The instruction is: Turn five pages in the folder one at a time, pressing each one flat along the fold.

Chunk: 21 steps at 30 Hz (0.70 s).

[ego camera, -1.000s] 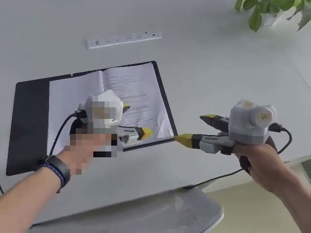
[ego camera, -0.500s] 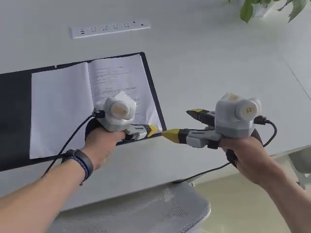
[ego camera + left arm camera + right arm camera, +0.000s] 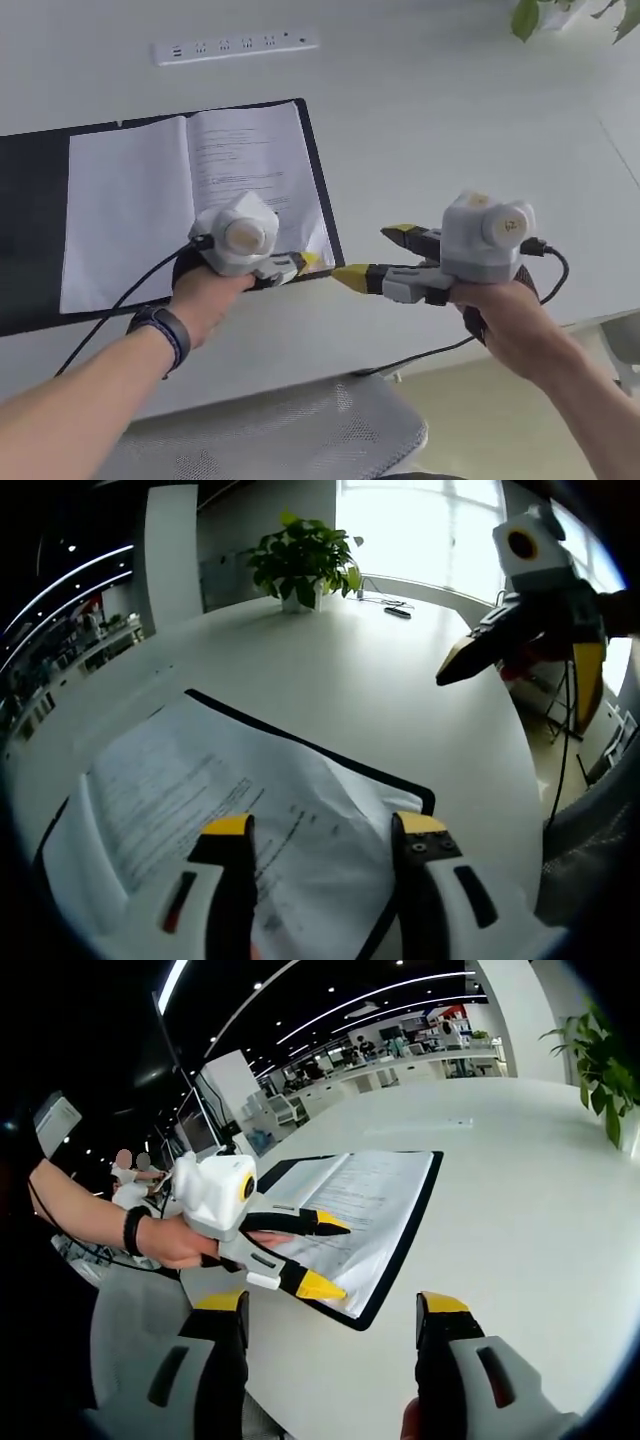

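We hold the left white plastic gripper with yellow-tipped jaws [image 3: 300, 262] low over the table's near side. The left hand [image 3: 205, 295] wraps its grip from below, and the forearm, with a dark band [image 3: 160, 330] at the wrist, reaches in from the lower left. Its jaws point toward the right and stand apart with nothing between them. In the left gripper view [image 3: 325, 825] they sit over the near right corner of the printed white page [image 3: 200, 780]. In the right gripper view [image 3: 330, 1256] the lower tip is at the page's near edge. We cannot tell whether either tip touches the paper.

The right gripper of the same make [image 3: 372, 253] is level in the right hand [image 3: 500, 310], with its jaws aimed left at the other gripper. They are spread wide and empty, as its own view shows [image 3: 331, 1302]. It hangs above the bare white table [image 3: 450, 120], just off the folder's near right corner and apart from it.

The open black folder [image 3: 30, 230] lies flat on the table, left of and beyond the grippers. Its white pages are spread on both sides of the fold, and the right-hand page bulges slightly near its corner. Beyond the folder lies a white power strip [image 3: 235, 45], and a potted green plant [image 3: 300, 560] stands at the far end of the table.
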Motion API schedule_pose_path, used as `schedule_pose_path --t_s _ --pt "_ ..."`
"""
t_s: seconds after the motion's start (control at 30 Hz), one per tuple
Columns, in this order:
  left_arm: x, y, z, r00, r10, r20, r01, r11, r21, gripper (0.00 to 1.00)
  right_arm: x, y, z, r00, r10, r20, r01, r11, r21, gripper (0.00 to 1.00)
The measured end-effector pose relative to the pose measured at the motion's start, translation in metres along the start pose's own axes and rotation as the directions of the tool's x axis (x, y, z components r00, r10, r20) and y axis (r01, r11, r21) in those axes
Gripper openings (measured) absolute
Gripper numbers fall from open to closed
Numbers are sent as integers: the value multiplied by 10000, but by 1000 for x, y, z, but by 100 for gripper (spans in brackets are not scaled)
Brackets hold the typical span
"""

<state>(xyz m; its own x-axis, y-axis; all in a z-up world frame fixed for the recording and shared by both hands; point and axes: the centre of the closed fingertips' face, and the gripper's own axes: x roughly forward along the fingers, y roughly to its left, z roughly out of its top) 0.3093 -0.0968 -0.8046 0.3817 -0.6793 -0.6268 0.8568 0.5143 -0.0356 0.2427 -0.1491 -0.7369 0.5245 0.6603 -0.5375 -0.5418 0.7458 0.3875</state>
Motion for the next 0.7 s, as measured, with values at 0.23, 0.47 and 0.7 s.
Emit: schedule_pose_path --t_s 0.23,0.47,0.7 --pt "1 1 -2 9998 54 216 -54 10000 37 55 7 2 4 9999 164 22 -164 9999 3 65" --pt "3 4 -1 9995 293 96 -291 9994 -199 51 6 0 5 9999 144 95 -145 9999 80 65" --pt "5 -9 2 9996 292 58 -290 9989 -382 41 5 -1 1 9998 140 106 -142 9996 247 64"
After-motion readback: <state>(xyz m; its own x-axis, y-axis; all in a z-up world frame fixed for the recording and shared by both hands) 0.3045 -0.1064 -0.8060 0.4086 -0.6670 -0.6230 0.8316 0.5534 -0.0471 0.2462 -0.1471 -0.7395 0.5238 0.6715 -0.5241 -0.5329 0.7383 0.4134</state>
